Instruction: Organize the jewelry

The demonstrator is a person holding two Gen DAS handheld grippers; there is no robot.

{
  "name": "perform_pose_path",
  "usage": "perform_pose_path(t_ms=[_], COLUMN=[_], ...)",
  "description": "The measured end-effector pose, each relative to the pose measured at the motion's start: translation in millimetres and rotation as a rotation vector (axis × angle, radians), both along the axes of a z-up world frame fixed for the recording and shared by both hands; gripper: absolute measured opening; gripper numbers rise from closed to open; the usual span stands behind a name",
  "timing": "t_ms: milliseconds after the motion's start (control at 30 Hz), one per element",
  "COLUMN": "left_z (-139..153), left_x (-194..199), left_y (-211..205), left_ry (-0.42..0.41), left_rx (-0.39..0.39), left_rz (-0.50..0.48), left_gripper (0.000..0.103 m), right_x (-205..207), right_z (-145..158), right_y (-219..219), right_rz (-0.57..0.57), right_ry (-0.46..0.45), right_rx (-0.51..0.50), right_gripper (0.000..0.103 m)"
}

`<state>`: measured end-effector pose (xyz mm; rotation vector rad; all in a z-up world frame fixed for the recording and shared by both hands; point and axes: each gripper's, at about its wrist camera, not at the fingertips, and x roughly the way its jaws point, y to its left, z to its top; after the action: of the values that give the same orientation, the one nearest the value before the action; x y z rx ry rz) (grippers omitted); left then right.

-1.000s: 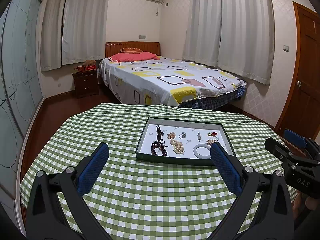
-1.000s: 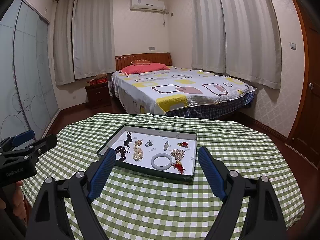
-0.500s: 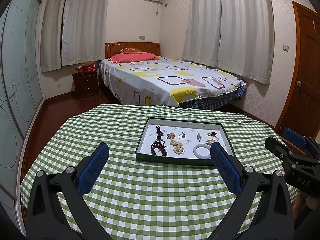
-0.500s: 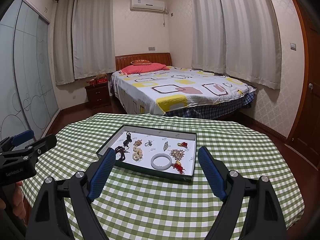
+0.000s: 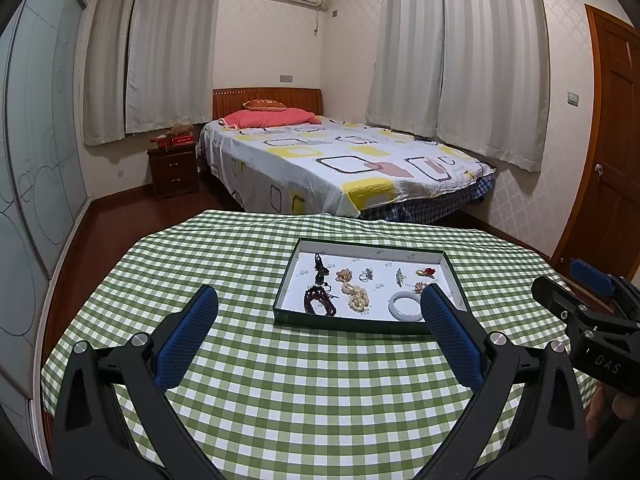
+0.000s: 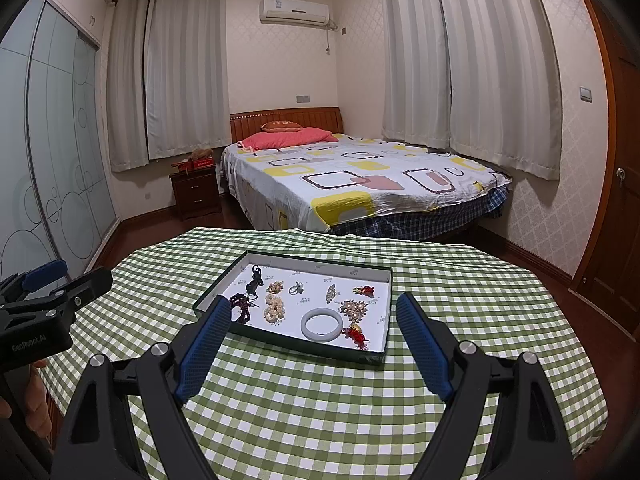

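Note:
A shallow dark green tray [image 5: 352, 325] [image 6: 280, 338] with a white floor lies on the checked table. In it are several pieces: a white jade bangle [image 5: 406, 306] [image 6: 322, 324], dark red beads [image 5: 318, 300] [image 6: 240, 306], a pale pearl cluster [image 5: 356, 296] [image 6: 274, 308], small brooches and a red tassel charm [image 6: 356, 334]. My left gripper [image 5: 318, 302] stands open over the cloth, short of the tray. My right gripper [image 6: 314, 308] is open too, framing the tray's near edge. Nothing is between either pair of fingers.
The green and white checked tablecloth [image 5: 280, 380] [image 6: 320, 408] covers a round table. Beyond it stand a bed [image 5: 340, 160], a dark nightstand [image 5: 174, 170] and a wooden door [image 5: 612, 152]. A hand [image 6: 36, 396] holds the left gripper's handle.

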<state>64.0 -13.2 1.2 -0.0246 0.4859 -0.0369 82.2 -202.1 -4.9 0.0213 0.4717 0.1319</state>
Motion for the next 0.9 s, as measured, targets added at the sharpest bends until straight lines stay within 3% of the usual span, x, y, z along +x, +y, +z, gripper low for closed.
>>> perform_pose_path(t_ms=[633, 900], left_z=[-5.0, -15.4], left_x=[1.1, 10.7], left_y=[-1.2, -0.8], left_ry=[-0.02, 0.013], left_rx=[0.035, 0.046], left_rz=[0.065, 0.052], left_gripper=[0.099, 0.099], right_x=[2.6, 5.4], right_z=[-5.3, -8.2], right_y=[-0.7, -5.0], right_rz=[-0.001, -0.009], right_ry=[0.019, 0.026], right_rx=[0.006, 0.011], right_gripper=[0.082, 0.082])
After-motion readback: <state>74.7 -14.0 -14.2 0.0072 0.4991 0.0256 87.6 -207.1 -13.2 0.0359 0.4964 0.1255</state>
